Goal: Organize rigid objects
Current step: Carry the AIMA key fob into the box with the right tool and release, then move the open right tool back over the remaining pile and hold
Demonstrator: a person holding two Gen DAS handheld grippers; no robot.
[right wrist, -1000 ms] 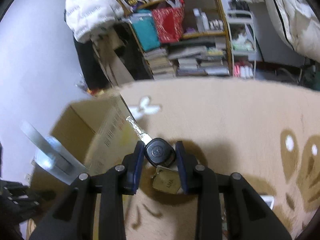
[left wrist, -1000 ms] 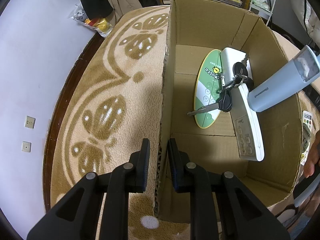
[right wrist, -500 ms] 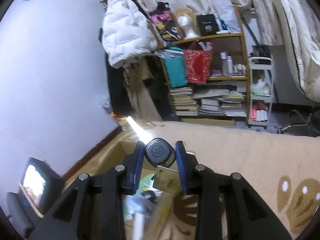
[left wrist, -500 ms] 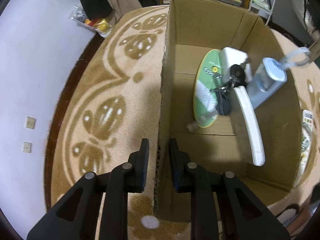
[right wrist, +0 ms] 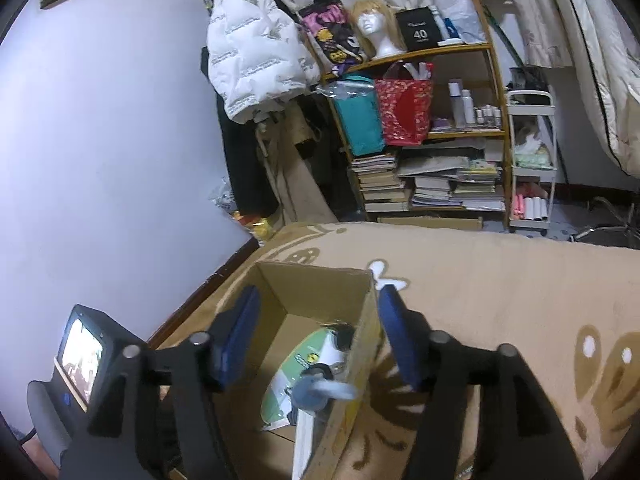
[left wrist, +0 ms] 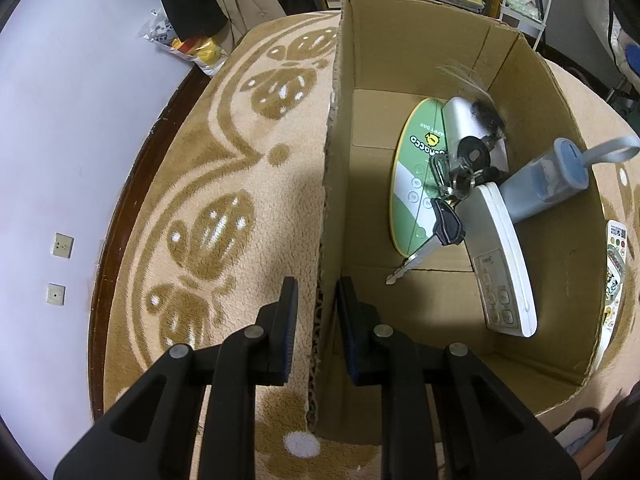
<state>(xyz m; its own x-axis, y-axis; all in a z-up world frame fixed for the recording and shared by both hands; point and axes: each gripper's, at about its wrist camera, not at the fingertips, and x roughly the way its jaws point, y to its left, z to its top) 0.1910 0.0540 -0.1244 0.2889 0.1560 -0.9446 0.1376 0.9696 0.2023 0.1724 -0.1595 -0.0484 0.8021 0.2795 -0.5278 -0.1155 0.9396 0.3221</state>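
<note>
An open cardboard box [left wrist: 400, 40] stands on the beige rug. Inside lie a green oval remote [left wrist: 416, 176], a white remote [left wrist: 500, 264], a pale blue bottle [left wrist: 548, 184] with a strap, a bunch of keys [left wrist: 464, 172] and a blurred black key [left wrist: 486, 114] falling at the back. My left gripper [left wrist: 316, 300] is shut on the box's left wall. My right gripper [right wrist: 316, 340] is open and empty, above the box [right wrist: 320, 280], which shows below it.
A patterned rug [left wrist: 224, 208] covers the floor. Another remote [left wrist: 614, 272] lies on the rug to the right of the box. A bookshelf [right wrist: 432, 128] with books and bags and a white cart [right wrist: 532, 160] stand beyond. A dark wooden rim [left wrist: 120, 208] borders the rug by the wall.
My right gripper has opened and let go of the black key, which now drops into the box. The blue bottle has settled lower. My left gripper still holds the wall.
</note>
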